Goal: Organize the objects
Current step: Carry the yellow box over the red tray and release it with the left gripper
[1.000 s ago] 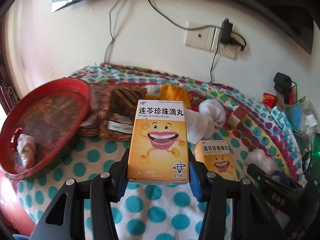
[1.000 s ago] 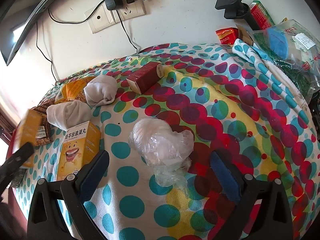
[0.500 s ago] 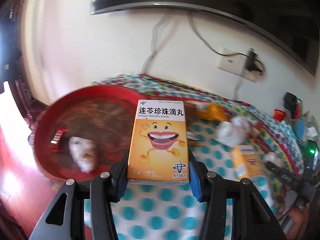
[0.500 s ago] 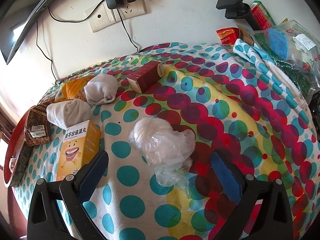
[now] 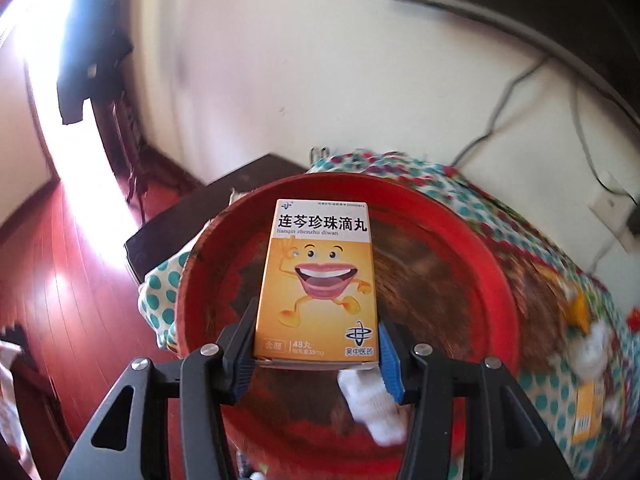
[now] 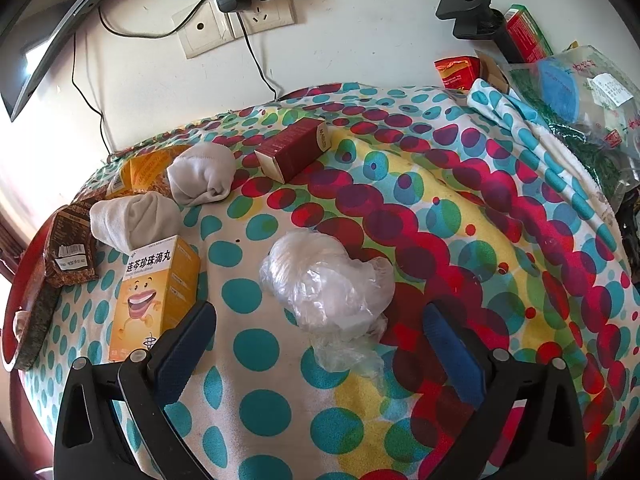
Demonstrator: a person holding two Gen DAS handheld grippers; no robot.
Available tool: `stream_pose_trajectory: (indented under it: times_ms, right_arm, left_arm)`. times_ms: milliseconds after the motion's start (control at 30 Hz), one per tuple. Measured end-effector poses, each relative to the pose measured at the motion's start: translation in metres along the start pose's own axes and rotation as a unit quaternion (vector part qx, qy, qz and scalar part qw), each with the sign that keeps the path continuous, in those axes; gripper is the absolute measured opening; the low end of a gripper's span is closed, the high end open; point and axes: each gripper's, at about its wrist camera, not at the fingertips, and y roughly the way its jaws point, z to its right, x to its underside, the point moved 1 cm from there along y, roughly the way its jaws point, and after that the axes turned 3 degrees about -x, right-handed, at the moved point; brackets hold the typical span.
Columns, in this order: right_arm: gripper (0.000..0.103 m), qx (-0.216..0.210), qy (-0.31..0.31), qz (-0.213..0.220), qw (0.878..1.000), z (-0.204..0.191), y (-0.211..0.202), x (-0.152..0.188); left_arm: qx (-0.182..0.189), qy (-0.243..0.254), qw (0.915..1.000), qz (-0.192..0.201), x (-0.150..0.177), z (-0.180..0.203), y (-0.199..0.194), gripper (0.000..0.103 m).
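Between the blue pads of your left gripper [image 5: 318,354], at the centre of the left wrist view, stands the orange medicine box [image 5: 318,280], upright, clamped at its lower sides and held over the red tray [image 5: 498,292] that fills the middle of that frame. You are, by my reading, at the carrying step of the sorting: the box hangs above the tray's floor and is not yet set down. The next move calls for lowering it onto a bare stretch of the tray and only then letting the pads part (a tall, narrow carton may tip if dropped from above). Lying already in the tray, at the lower centre just under the box, is a white rolled sock [image 5: 372,408]; the rest of its floor shows blurred and dark, so I cannot tell what else it holds. Your right gripper [image 6: 320,344], at the bottom of the right wrist view, has its jaws spread wide and grasps nothing; it hangs over a crumpled plastic bag [image 6: 326,280] on the dotted cloth [image 6: 460,208]. Left of that bag lies a second orange box [image 6: 154,292], with two more rolled socks [image 6: 202,174] above it and a dark red carton [image 6: 294,148] at upper centre.
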Motion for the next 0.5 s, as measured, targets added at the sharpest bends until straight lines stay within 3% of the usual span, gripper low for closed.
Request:
stream_pose_trajectory:
  times_ms: [200, 500]
  right_arm:
    - [0.103, 0.002, -0.002, -0.002, 1.0, -0.001, 0.001, 0.0]
    - [0.103, 0.004, -0.007, -0.005, 1.0, -0.004, 0.002, -0.001]
  left_arm:
    - [-0.048, -0.015, 0.998, -0.037, -0.023, 0.004, 0.045, 0.052]
    - [-0.07, -0.035, 0.9939, -0.078, -0.034, 0.016, 0.09, 0.052]
